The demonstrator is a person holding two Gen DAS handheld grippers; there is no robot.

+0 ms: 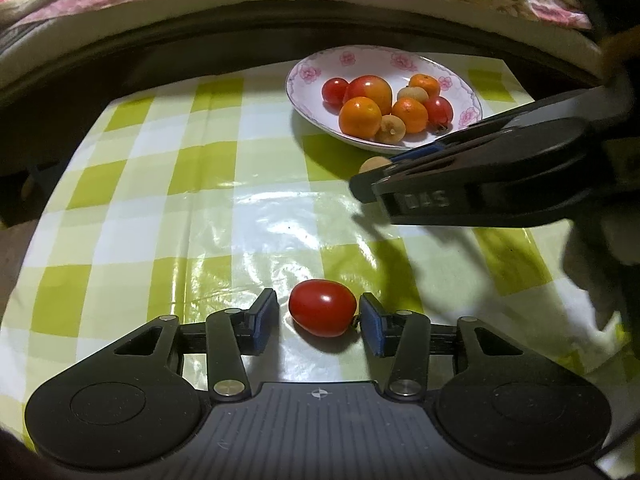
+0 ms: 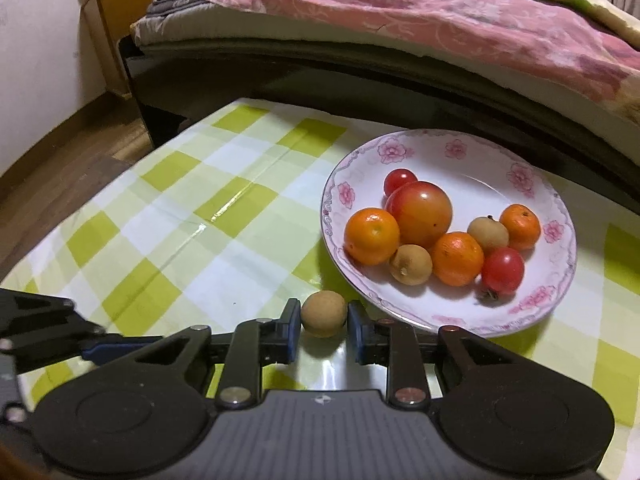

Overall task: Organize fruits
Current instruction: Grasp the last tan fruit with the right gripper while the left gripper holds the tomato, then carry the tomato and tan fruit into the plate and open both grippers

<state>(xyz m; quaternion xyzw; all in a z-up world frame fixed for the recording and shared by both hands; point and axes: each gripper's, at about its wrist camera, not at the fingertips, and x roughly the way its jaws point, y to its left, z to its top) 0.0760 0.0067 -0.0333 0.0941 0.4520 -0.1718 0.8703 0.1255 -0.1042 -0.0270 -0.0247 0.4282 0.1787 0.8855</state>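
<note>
A glossy green-and-white checked plastic tablecloth [image 1: 208,200] covers the table; behind it a pink floral quilt [image 2: 420,12] lies on the bed.

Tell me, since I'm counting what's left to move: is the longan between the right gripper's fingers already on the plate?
No, the longan sits on the checked tablecloth, just outside the flowered plate's rim.

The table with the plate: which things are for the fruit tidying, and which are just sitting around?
For the job:
- cherry tomato between the left gripper fingers
- longan between the right gripper fingers
- plate already holding fruit

Just there:
- checked tablecloth
- bed with pink blanket
- wooden nightstand
</note>
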